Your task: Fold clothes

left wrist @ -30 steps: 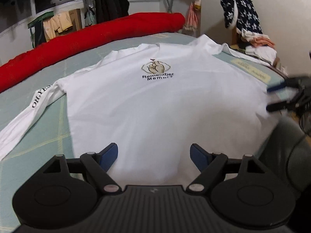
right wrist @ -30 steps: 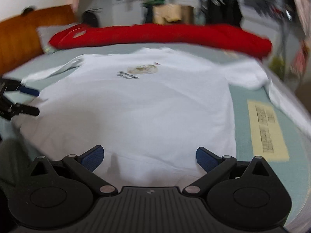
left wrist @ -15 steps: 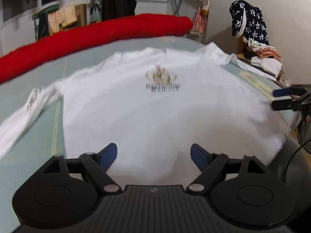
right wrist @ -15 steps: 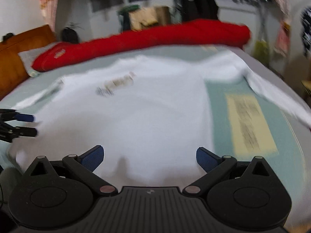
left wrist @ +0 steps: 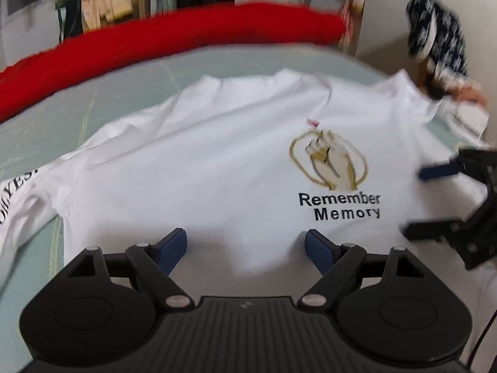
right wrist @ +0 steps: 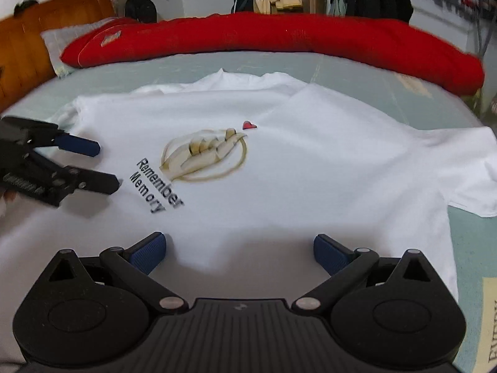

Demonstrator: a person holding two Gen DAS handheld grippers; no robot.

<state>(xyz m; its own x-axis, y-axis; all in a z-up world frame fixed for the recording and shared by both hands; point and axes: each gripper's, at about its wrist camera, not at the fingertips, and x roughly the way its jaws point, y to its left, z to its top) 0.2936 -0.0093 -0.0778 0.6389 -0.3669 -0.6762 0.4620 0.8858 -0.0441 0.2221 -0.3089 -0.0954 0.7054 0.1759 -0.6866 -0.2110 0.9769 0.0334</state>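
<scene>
A long red bolster (right wrist: 279, 40) is laid along the far edge of the pale green bed sheet (right wrist: 155, 71); a wooden headboard (right wrist: 28, 46) is seen at the left.

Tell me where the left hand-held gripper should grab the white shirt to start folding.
Probably the long sleeve by its shoulder seam, coming from the shirt's outer left edge. The white shirt lies flat, printed side up, with that sleeve spread sideways, so its thin edge gives the open left hand-held gripper something to pinch.
</scene>
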